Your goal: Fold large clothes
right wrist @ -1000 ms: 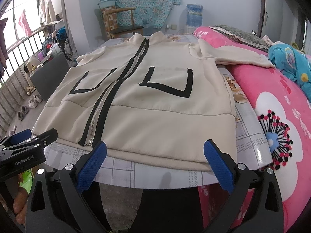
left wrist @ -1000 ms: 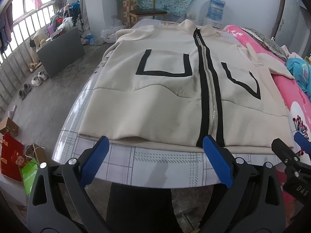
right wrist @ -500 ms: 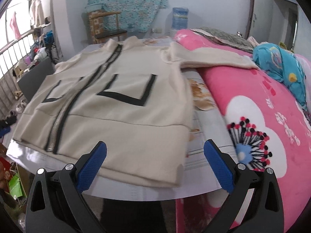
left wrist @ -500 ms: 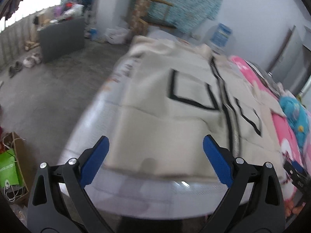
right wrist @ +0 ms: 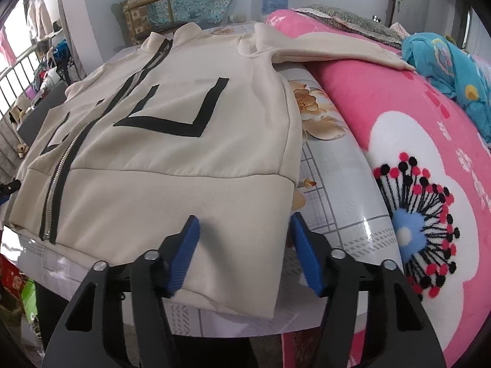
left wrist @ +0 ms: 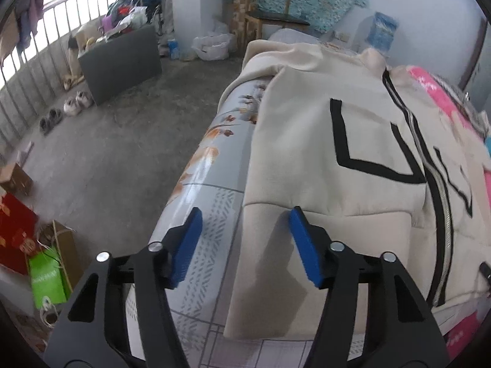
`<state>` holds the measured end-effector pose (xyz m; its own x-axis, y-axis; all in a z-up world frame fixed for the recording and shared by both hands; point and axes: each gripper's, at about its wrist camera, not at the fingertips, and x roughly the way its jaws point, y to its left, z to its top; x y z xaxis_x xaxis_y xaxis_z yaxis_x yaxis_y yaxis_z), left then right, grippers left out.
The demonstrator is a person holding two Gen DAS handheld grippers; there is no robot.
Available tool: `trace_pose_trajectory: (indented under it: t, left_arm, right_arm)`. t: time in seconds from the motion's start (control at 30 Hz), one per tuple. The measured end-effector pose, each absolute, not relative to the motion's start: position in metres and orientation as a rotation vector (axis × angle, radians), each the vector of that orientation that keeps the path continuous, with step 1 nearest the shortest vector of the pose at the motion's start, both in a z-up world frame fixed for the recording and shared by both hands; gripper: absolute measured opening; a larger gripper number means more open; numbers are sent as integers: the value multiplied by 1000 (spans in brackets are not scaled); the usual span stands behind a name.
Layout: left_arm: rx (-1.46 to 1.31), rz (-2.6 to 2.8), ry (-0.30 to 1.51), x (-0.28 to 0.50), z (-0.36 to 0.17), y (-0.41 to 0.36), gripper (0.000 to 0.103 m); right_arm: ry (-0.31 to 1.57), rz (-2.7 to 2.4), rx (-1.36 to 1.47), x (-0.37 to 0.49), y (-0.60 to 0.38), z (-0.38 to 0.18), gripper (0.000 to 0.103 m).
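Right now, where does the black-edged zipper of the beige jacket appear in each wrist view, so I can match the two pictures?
Left wrist view: the zipper runs down the right part of the picture, right of the left gripper.
Right wrist view: the zipper runs down the left part, left of the right gripper.
Shared landmark: the wooden chair by the far wall.

The left tongs [left wrist: 244, 245], jaws just closing and still apart, straddle the cream jacket's [left wrist: 331, 159] side edge over the counter [left wrist: 211, 190].
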<state>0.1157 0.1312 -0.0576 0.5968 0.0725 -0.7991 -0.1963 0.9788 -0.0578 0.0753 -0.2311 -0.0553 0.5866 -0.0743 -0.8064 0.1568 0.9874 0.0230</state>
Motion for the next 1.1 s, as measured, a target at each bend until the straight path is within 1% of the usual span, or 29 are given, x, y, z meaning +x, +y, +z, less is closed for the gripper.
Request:
trace_pose_trajectory:
  t: [0.17, 0.2, 0.3, 0.37, 0.43, 0.5, 0.57, 0.73, 0.93, 1.0, 1.03, 1.1]
  left_arm:
    - [-67, 158, 934, 116, -59, 118, 47]
    - [-67, 158, 938, 116, -58, 116, 43]
    - [-64, 155, 953, 117, -57, 109, 30]
    - [-10, 179, 949, 116, -56, 101, 24]
    - [61, 214, 941, 114, -56, 93, 10]
    - [140, 220, 932, 109, -54, 83, 5]
    - [174, 200, 923, 101, -47, 77, 4]
    - [203, 150, 914, 63, -26, 67, 4]
    - [166, 100, 998, 6, -24, 65, 4]
    - [155, 93, 1021, -4, -33, 67, 6]
    - [148, 89, 1032, -5, -38, 70, 11]
    - [113, 78, 1053, -3, -38, 76, 13]
  right_arm:
    - [920, -136, 110, 75, -234, -57, 43]
    - [916, -129, 112, 75, -234, -58, 42]
    - [903, -112, 112, 77, -234, -58, 33]
    - [899, -106, 126, 78, -236, -58, 23]
    - [896, -97, 147, 78, -240, -57, 16]
    - [896, -78, 169, 77, -245, -56, 13]
    - [891, -61, 165, 77, -247, -51, 10]
    - [861, -70, 116, 68, -255, -33, 9]
    - [881, -97, 98, 46, -276, -25, 10]
    - [915, -104, 84, 44, -277, -32, 14]
    - [923, -126, 77, 43, -278, -36, 17]
    - [935, -140, 85, 42, -279, -38, 23]
